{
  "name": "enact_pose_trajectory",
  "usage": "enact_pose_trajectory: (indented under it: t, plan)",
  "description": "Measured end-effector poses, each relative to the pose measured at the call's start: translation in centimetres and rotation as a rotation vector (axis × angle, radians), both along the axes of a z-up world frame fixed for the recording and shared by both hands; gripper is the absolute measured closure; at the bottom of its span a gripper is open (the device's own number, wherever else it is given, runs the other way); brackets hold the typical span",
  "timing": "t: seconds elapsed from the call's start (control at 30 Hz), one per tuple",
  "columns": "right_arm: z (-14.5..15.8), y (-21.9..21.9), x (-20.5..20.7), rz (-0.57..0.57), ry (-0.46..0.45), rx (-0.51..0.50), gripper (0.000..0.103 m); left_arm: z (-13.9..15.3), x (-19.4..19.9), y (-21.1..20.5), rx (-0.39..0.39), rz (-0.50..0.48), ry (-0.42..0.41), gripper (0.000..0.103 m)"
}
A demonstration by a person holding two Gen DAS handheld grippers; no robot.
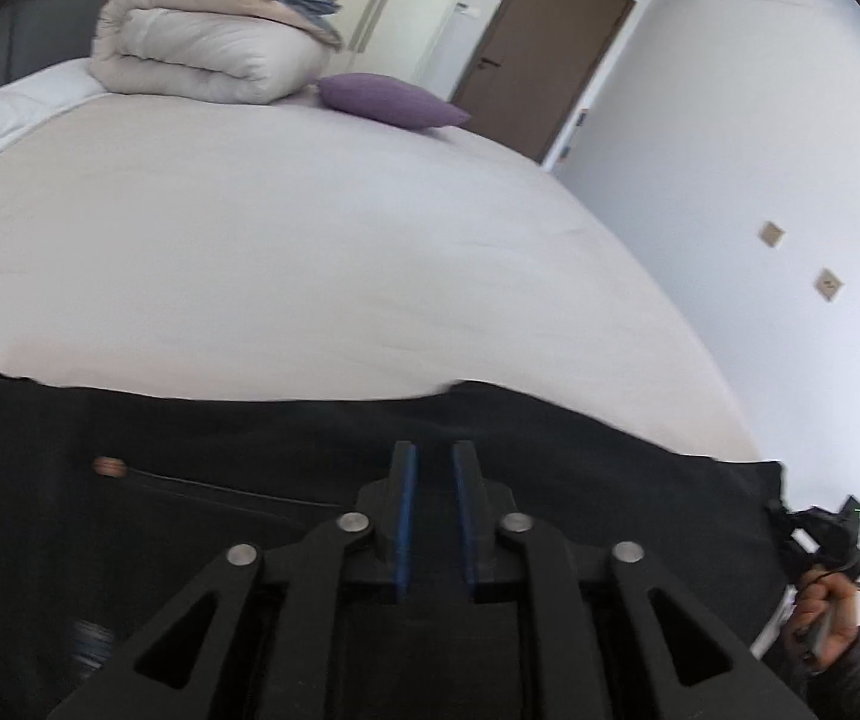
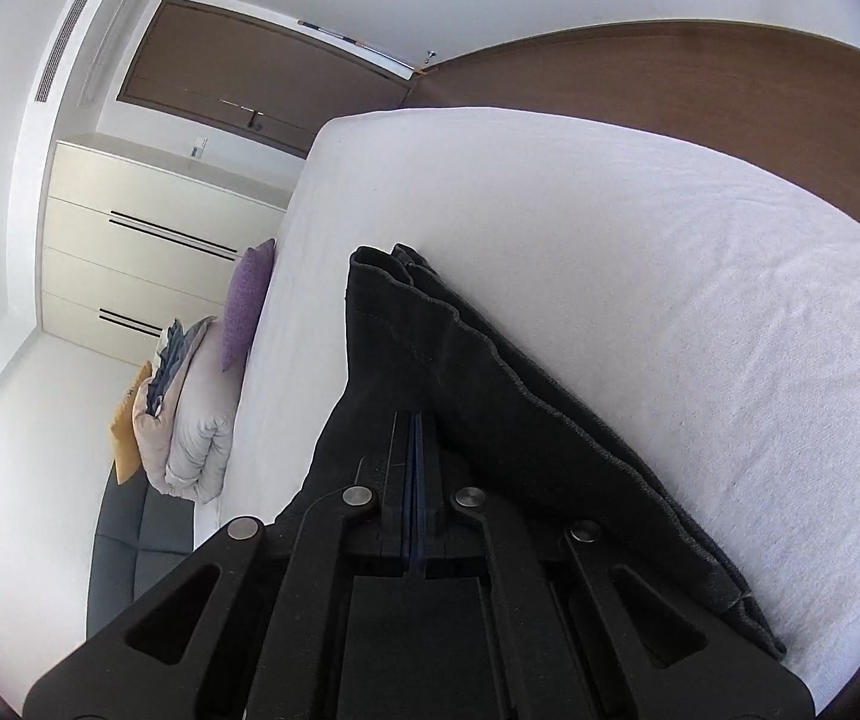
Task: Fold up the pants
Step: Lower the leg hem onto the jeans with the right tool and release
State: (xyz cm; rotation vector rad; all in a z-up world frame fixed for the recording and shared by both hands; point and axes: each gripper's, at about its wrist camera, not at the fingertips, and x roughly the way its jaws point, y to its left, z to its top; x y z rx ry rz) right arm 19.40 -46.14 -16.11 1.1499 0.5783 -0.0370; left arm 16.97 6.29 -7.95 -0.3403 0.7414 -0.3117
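Note:
Black pants (image 1: 250, 468) lie on the white bed (image 1: 310, 252) along its near edge, with a pocket seam and a copper rivet (image 1: 109, 467) showing. My left gripper (image 1: 433, 456) hovers over the pants with a narrow gap between its blue pads, holding nothing. My right gripper (image 2: 417, 420) is shut on a fold of the pants (image 2: 490, 372), whose doubled layers run away across the bed (image 2: 670, 300). The right gripper and the hand that holds it show at the right edge of the left wrist view (image 1: 814, 534), at the end of the pants.
A rolled beige duvet (image 1: 208, 54) with a yellow cushion and a purple pillow (image 1: 391, 99) lie at the far end of the bed. A brown door (image 1: 544, 54) and white wall stand beyond. Cream drawers (image 2: 148, 240) and a grey sofa (image 2: 130, 540) flank the bed.

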Motion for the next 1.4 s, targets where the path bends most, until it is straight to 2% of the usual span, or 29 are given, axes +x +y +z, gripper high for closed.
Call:
enact_pose_trajectory:
  t: [0.03,0.1,0.13,0.2,0.27,0.3,0.33,0.4,0.53,0.57,0.6,0.7,0.73,0.77,0.8,0.87,0.93,1.0,1.07,1.2,1.23,1.4]
  plan:
    - [0.1,0.2,0.2,0.0,0.001,-0.001,0.103,-0.1,0.0,-2.4,-0.036,-0.036,-0.007,0.064]
    - [0.4,0.1,-0.3,0.003,0.0,0.006,0.103,-1.4,0.4,-6.9,-0.117,-0.116,0.017,0.061]
    - [0.5,0.4,-0.1,0.006,0.001,0.012,0.103,-2.4,0.7,-8.4,-0.117,-0.131,0.043,0.061]
    - [0.6,0.9,0.7,0.015,0.002,0.022,0.103,-5.3,1.1,-10.1,-0.065,-0.134,0.123,0.064]
    - [0.4,0.5,0.7,0.025,0.0,0.028,0.103,-6.7,0.7,-8.5,-0.117,-0.108,0.134,0.094]
    - [0.5,0.6,0.8,0.027,-0.002,0.03,0.103,-7.2,0.7,-6.8,-0.156,-0.079,0.161,0.1]
    - [0.2,0.0,0.4,0.028,-0.003,0.03,0.103,-7.5,0.6,-4.8,-0.189,-0.043,0.178,0.099]
    - [0.2,0.2,0.4,0.026,-0.005,0.031,0.103,-7.5,0.0,-1.8,-0.185,0.017,0.172,0.099]
    - [-0.7,-2.2,-1.9,0.025,-0.008,0.035,0.103,-7.6,-0.7,3.3,-0.199,0.102,0.168,0.098]
    - [0.2,-2.5,-2.6,0.01,-0.011,0.002,0.103,-7.8,-0.7,4.1,-0.225,0.101,0.168,0.098]
    - [1.6,-2.8,-3.6,-0.006,-0.03,-0.05,0.097,-8.0,-0.6,4.3,-0.238,0.093,0.172,0.098]
    - [4.8,-4.8,-6.8,-0.008,-0.073,-0.158,0.093,-8.0,-0.3,3.0,-0.166,0.101,0.157,0.098]
    - [5.7,-5.1,-7.9,-0.002,-0.073,-0.184,0.09,-7.8,-0.2,2.6,-0.148,0.108,0.152,0.098]
    - [6.4,-5.6,-9.2,-0.002,-0.073,-0.204,0.079,-7.8,-0.2,2.3,-0.137,0.116,0.148,0.098]
    - [6.8,-5.6,-10.5,-0.008,-0.072,-0.212,0.055,-7.9,-0.1,1.9,-0.13,0.123,0.147,0.098]
    - [6.7,-5.9,-13.1,-0.039,-0.08,-0.17,0.024,-8.0,-0.2,1.3,-0.126,0.126,0.147,0.098]
    - [6.4,-6.1,-15.1,-0.049,-0.095,-0.112,0.024,-8.3,-0.2,0.9,-0.131,0.123,0.15,0.098]
    - [5.6,-5.7,-15.2,-0.037,-0.081,-0.063,0.024,-8.3,-0.1,0.8,-0.129,0.123,0.154,0.098]
    - [2.6,-6.3,-15.7,-0.013,-0.047,0.015,0.028,-8.3,-0.1,0.7,-0.121,0.124,0.154,0.098]
    - [-1.6,-5.0,-15.0,-0.006,0.027,0.144,0.049,-8.2,-0.4,1.4,-0.117,0.125,0.151,0.098]
    - [-2.3,-4.7,-14.9,-0.017,0.024,0.159,0.051,-8.2,-0.4,1.3,-0.114,0.124,0.152,0.098]
    - [-3.4,-4.6,-13.9,-0.035,-0.013,0.231,0.051,-8.2,-0.5,1.8,-0.108,0.123,0.151,0.098]
